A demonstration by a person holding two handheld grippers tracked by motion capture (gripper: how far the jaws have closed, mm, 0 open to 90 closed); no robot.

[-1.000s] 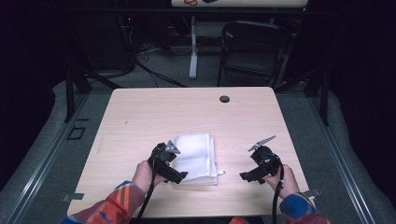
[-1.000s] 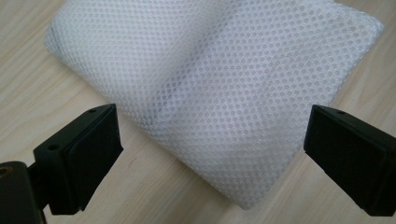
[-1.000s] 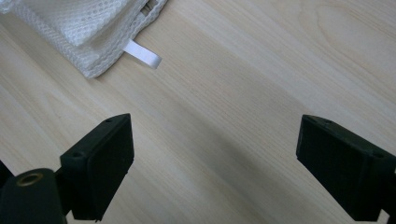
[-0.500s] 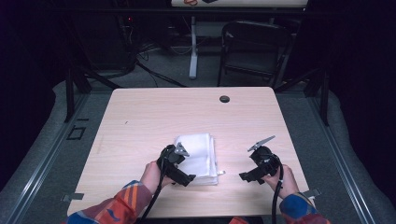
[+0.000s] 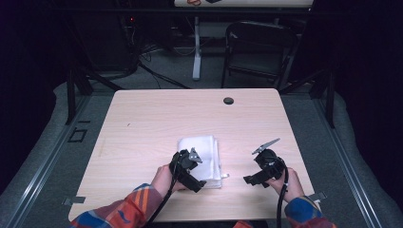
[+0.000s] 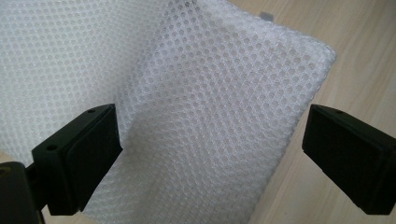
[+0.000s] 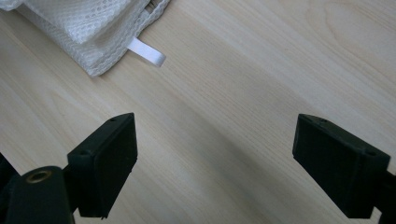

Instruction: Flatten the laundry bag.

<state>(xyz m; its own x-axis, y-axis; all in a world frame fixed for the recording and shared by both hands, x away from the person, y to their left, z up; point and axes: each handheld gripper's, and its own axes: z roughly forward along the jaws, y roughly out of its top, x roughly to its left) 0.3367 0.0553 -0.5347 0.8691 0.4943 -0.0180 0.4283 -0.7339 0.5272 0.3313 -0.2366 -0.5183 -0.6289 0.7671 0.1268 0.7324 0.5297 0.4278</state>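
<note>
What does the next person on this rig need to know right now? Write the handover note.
Left gripper: open, jaws spread over the white mesh bag, nothing pinched.
Right gripper: open, over bare table to the right of the bag, holding nothing.
Bag: lies folded flat near the front middle of the table; its small white tab sticks out at the corner nearest the right gripper.
Done: bag appears folded.
Left: likely a grip on the bag with the left gripper; no grasp made yet.
</note>
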